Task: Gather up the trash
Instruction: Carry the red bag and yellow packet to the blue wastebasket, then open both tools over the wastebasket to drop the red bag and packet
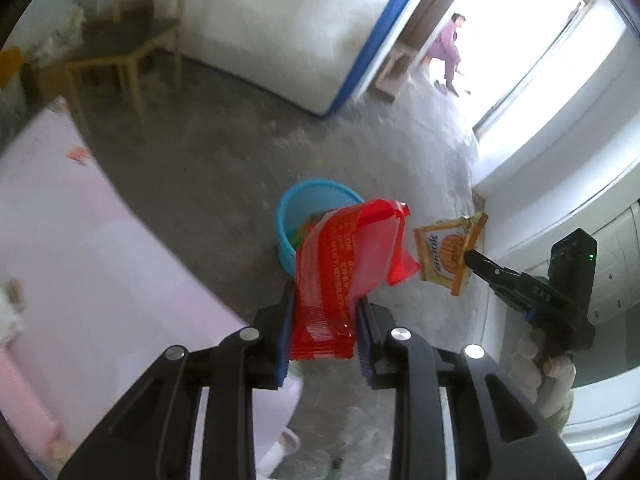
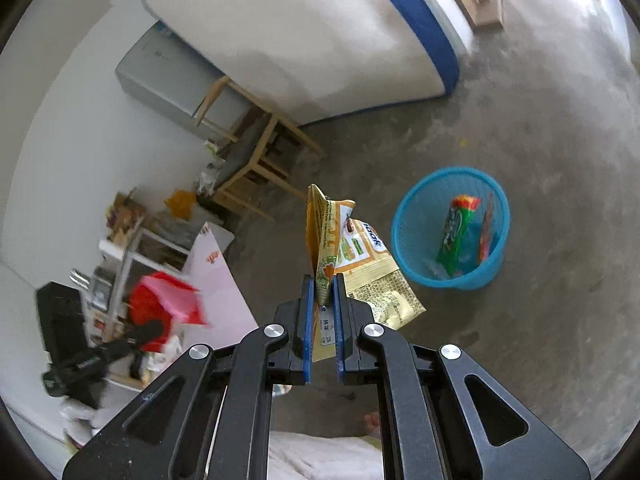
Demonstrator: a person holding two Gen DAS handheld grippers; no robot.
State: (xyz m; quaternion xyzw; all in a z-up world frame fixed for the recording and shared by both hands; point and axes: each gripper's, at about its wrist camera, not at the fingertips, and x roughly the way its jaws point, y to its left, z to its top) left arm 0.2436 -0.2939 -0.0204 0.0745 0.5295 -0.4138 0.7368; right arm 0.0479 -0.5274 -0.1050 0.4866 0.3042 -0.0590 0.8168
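My left gripper is shut on a red plastic wrapper that stands up between its blue pads. Behind the wrapper, a blue mesh basket sits on the concrete floor. To the right, my right gripper pinches a yellow-orange snack wrapper. In the right wrist view, the right gripper is shut on that yellow wrapper. The basket lies ahead to the right, holding a green wrapper and an orange one. The left gripper and the red wrapper show blurred at far left.
A pink-topped table fills the left. A white mattress with a blue edge leans on the wall, a wooden side table beside it. A person in pink sits in the bright doorway. A white appliance stands at right.
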